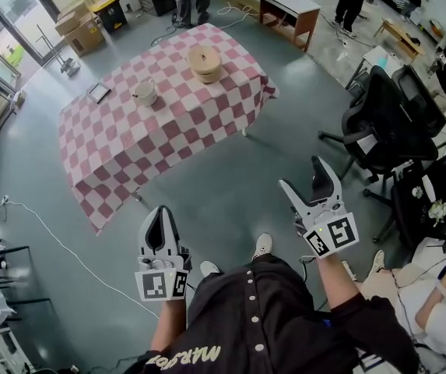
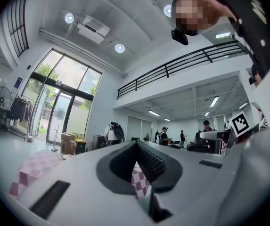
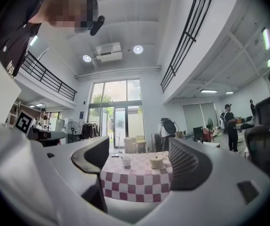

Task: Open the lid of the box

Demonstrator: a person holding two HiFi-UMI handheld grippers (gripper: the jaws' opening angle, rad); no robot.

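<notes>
The box [image 1: 205, 62] is a round, tan container with its lid on, standing on a table with a red-and-white checked cloth [image 1: 114, 142] far ahead of me. In the right gripper view the box [image 3: 156, 161] shows small between the jaws, well out of reach. My left gripper [image 1: 160, 210] hangs over the floor near my body, its tips together and nothing in them. My right gripper [image 1: 304, 174] stands open and empty, also over the floor. In the left gripper view the left gripper [image 2: 137, 143] frames a bit of the checked cloth [image 2: 31, 171].
A white cup [image 1: 145, 92] and a small flat tray [image 1: 98, 93] also sit on the table. Black office chairs [image 1: 394, 123] and a seated person [image 1: 440, 302] are at the right. A wooden desk [image 1: 289, 10] stands behind the table. A white cable [image 1: 51, 240] crosses the floor at left.
</notes>
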